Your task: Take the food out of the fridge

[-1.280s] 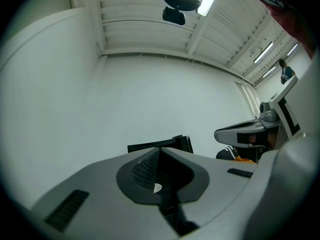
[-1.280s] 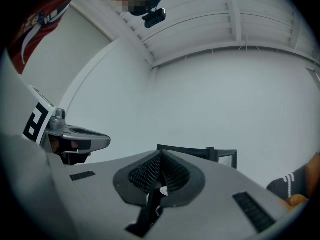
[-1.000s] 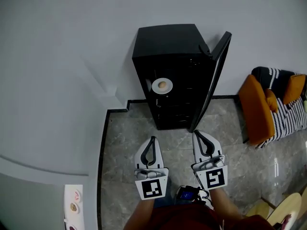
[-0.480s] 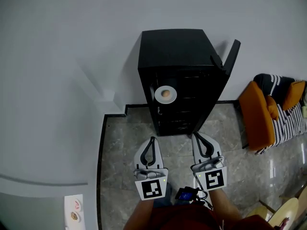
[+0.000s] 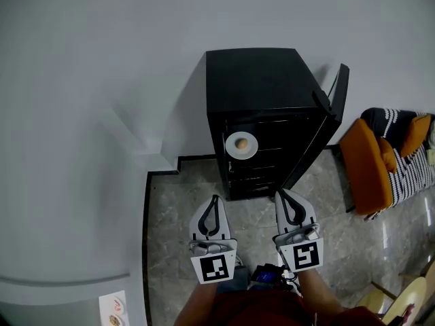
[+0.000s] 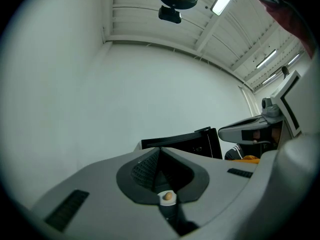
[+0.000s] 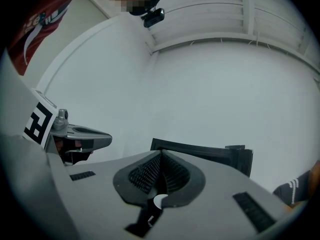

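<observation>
the black fridge (image 5: 265, 87) stands upright at the far side, its open front facing near and its door (image 5: 327, 124) swung right. the round food (image 5: 241, 143) lies on a white plate (image 5: 251, 149) at the left of a shelf. the left gripper (image 5: 215, 198) and the right gripper (image 5: 281, 193) are both closed and empty. only the head view shows the orange sofa (image 5: 363, 165).

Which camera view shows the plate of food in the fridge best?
The head view: the whole plate, with round brown food, shows inside the fridge. The left gripper view shows the plate tiny beyond the jaws; the right gripper view, only a white sliver.
</observation>
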### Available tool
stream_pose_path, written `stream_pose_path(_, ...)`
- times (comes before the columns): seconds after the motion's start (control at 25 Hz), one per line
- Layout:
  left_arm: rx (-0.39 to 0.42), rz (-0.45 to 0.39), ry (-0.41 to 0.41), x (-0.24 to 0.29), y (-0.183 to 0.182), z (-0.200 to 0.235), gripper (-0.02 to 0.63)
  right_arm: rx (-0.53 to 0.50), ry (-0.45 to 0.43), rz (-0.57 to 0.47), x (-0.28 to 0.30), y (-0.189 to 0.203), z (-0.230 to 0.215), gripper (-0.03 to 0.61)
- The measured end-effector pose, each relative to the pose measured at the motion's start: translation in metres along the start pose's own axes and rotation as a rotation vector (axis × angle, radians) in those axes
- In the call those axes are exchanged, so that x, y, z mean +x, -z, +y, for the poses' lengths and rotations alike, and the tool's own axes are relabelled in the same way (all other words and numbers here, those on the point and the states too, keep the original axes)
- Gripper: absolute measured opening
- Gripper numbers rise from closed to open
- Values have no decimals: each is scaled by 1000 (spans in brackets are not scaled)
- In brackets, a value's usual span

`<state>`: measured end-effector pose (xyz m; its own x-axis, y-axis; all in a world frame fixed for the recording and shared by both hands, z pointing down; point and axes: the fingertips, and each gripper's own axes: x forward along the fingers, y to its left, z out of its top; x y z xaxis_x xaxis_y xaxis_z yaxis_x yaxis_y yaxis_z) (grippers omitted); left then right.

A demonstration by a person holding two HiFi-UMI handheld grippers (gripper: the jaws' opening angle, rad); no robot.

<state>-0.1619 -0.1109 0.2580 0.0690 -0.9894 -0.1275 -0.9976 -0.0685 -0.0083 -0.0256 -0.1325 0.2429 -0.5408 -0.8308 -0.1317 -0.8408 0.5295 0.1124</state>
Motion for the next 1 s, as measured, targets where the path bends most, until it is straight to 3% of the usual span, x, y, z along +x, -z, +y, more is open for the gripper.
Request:
stream_pose_path(0.52, -8, -11, 33, 28, -2, 8, 14, 8, -6, -29, 27, -2, -4, 21)
stream_pose_path(1.0, 19, 1, -31, 47, -1, -9, 14, 16, -66, -21, 34, 6, -33, 21)
